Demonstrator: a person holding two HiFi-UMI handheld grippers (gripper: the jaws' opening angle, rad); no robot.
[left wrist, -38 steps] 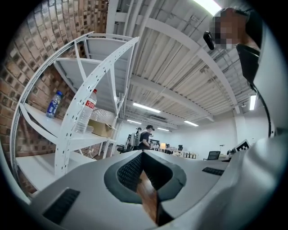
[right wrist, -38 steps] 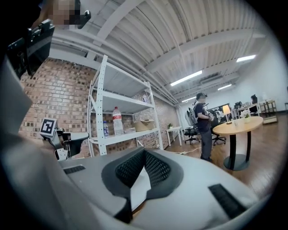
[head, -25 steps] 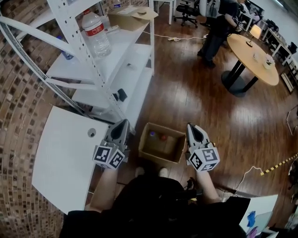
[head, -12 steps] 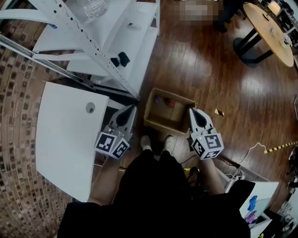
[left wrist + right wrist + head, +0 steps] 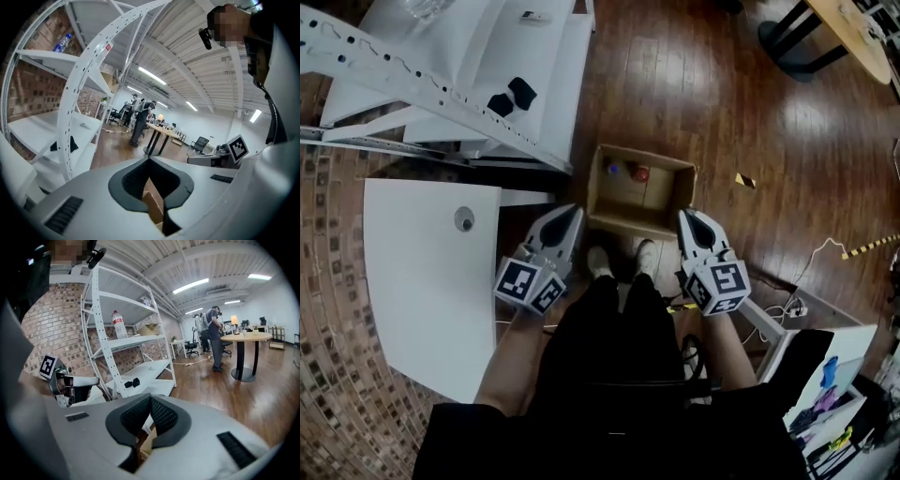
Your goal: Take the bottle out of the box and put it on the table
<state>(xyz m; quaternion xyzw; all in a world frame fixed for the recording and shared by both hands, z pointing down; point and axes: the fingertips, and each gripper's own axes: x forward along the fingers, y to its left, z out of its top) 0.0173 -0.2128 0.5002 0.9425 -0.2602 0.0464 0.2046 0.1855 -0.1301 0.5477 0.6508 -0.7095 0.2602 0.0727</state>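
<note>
Lowered since a second ago to the near corners of the cardboard box (image 5: 598, 187) on the floor: left gripper (image 5: 570, 214) and right gripper (image 5: 686, 217). Both pressed together, holding nothing. At box's far end: purple item (image 5: 611, 170), red item (image 5: 641, 173); bottle not confirmed.

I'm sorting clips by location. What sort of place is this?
Probably an open-plan office or lab workspace: white metal shelving against a brick wall, and a round table with a person standing by it.
</note>
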